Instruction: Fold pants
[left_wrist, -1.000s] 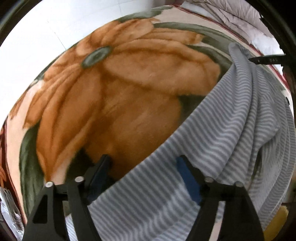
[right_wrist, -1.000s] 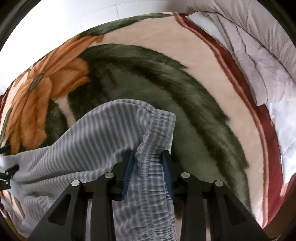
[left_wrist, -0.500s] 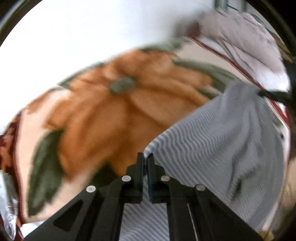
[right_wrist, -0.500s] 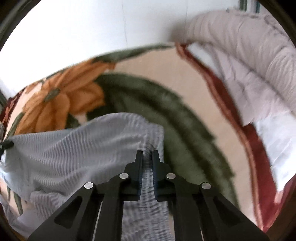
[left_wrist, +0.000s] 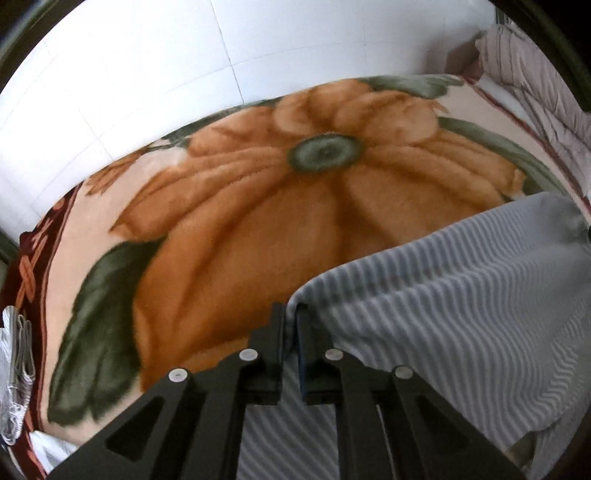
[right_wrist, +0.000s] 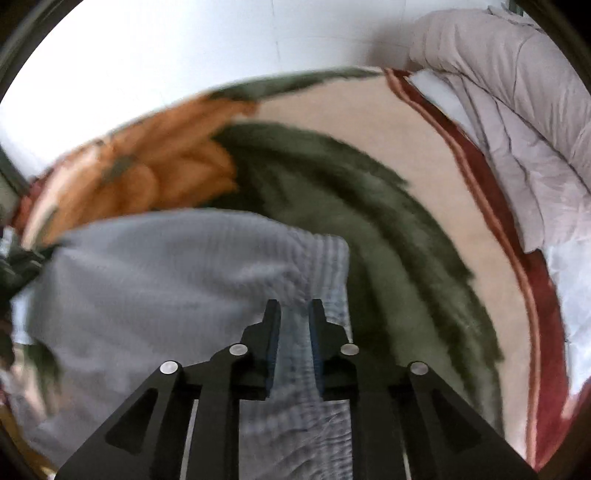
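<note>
Pants (left_wrist: 461, 295), grey-striped, hang lifted over the flowered blanket (left_wrist: 258, 240), toward its red-bordered edge, likely stretched taut for a fold. The left gripper (left_wrist: 291, 317) pinches a corner; the right gripper (right_wrist: 293, 314), jaws just eased wider, has the waistband between them. No writing shows.

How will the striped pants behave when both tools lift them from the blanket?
The striped pants are probably floppy: the cloth sags in folds between the left tool and the right tool. They look thin, so likely light, and the fuzzy blanket may drag on them.
</note>
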